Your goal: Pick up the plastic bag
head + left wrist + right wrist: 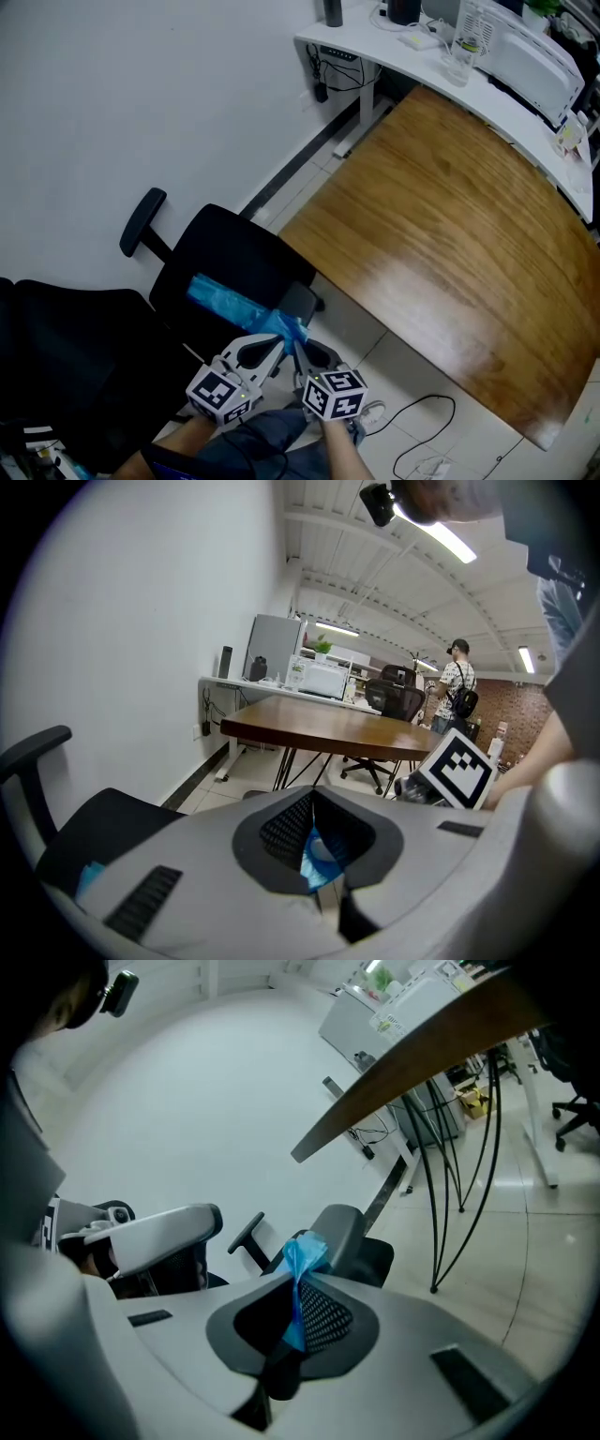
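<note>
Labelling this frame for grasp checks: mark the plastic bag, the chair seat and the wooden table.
plastic bag [225,302], head view, crumpled blue middle lying on the seat.
chair seat [239,251], head view, bare black cushion beyond the bag.
wooden table [450,225], head view, bare middle of its top.

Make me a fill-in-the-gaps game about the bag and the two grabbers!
1. The plastic bag is the colour ____.
2. It lies on the seat of a black office ____.
3. The left gripper and the right gripper are both shut on the ____.
4. The big brown table has a top that looks like ____.

Missing words: blue; chair; bag; wood.
</note>
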Tool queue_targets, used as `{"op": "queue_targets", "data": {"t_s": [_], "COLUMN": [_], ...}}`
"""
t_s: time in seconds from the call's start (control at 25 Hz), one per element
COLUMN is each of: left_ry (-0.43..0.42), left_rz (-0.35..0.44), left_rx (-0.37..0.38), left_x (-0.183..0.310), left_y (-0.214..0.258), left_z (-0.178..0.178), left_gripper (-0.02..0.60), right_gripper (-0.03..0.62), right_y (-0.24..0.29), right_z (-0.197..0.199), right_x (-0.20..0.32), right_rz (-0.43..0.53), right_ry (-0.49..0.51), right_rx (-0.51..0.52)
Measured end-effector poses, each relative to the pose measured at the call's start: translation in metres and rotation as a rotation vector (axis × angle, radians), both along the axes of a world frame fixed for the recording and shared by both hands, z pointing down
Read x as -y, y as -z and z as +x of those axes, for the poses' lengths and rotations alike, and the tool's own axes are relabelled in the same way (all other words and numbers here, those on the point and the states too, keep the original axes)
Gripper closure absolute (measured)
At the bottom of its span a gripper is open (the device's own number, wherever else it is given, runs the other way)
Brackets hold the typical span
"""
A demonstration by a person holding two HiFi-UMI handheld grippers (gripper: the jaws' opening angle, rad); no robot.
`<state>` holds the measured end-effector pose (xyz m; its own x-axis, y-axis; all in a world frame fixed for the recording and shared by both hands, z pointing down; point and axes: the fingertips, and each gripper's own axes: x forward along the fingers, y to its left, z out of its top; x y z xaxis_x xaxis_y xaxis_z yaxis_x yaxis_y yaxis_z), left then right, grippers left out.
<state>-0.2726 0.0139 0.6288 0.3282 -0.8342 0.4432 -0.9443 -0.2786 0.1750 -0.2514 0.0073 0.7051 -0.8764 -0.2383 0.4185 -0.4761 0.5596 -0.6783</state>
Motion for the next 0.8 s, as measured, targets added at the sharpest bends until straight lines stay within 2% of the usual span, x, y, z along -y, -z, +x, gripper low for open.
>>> {"op": "queue_targets", "data": {"t_s": [0.32, 0.8], "left_ry": [0.083, 0.241], "left_rz": [0.05, 0.276], "left_rx": [-0.042, -0.068], "left_x": [0.005, 0.016], "left_y": [0.025, 0.121], "left_z": [-0.013, -0.064], "left_gripper": [0.577, 0.577], "right_gripper": [0.595, 0.595], "right_y": [0.046, 0.158], "right_z": [-0.018, -0.08], "right_x": [0.004, 0.031], "right_rz": [0.05, 0.255], "right_ry": [0.071, 0.237], "right_rx": [0.034, 0.069]}}
